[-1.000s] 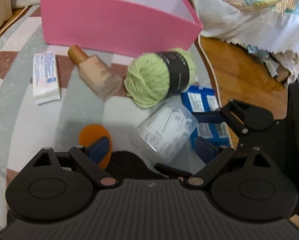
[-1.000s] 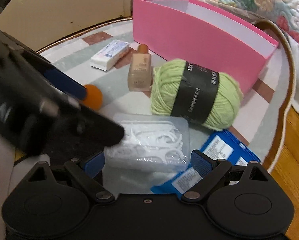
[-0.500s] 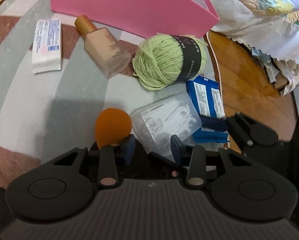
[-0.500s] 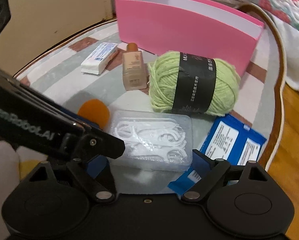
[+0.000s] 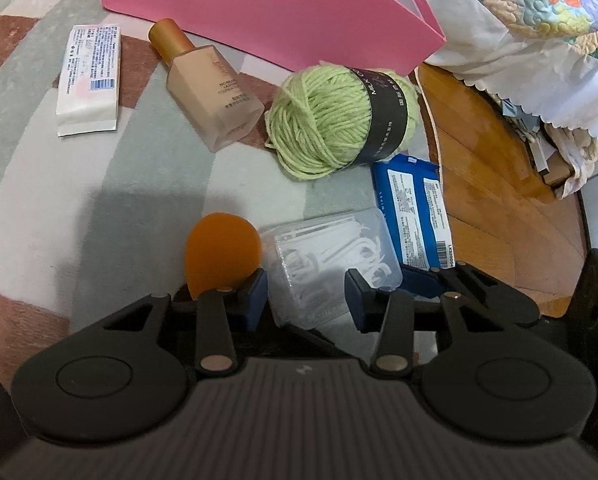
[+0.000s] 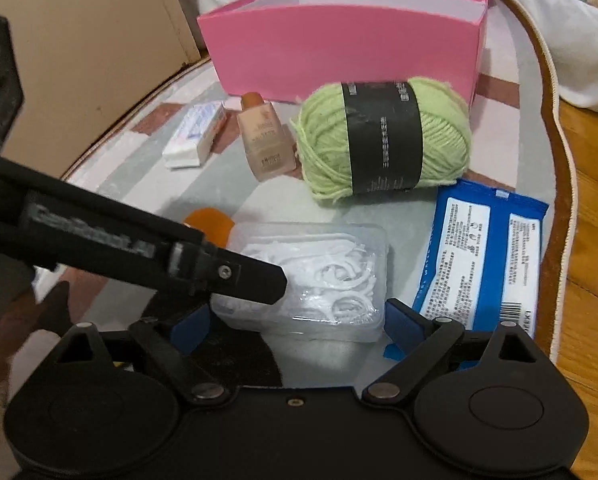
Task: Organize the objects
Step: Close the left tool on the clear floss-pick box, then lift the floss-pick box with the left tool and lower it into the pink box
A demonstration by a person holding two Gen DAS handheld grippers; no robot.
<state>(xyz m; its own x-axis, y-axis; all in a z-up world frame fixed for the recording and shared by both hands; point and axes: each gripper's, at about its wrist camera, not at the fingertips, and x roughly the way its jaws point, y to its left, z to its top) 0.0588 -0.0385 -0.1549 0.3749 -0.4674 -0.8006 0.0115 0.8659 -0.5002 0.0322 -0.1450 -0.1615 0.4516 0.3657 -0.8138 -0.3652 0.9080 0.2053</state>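
A clear plastic box of white floss picks [image 5: 331, 256] [image 6: 319, 268] sits between both grippers. My right gripper [image 6: 297, 326] spans the box's length, its blue pads against the two short ends. My left gripper [image 5: 305, 294] comes in from the side with its pads on the box's near corner. Its jaws are opening slightly with that corner between them, and one of its fingers [image 6: 251, 276] crosses the box top. An orange sponge [image 5: 219, 252] lies just left of the box. The pink open box [image 5: 259, 12] [image 6: 339, 52] stands at the back.
On the striped rug [image 5: 59, 200] lie a green yarn ball [image 5: 331, 120], a foundation bottle [image 5: 215, 104], a white packet [image 5: 89, 76] and a blue wipes pack [image 5: 411, 204]. Wooden floor [image 5: 499, 160] and a quilted bedspread [image 5: 539, 12] are on the right.
My left gripper's jaws went from wide apart to narrow around the floss box's corner. Both views rolled a little, while the box kept its place between the right pads.
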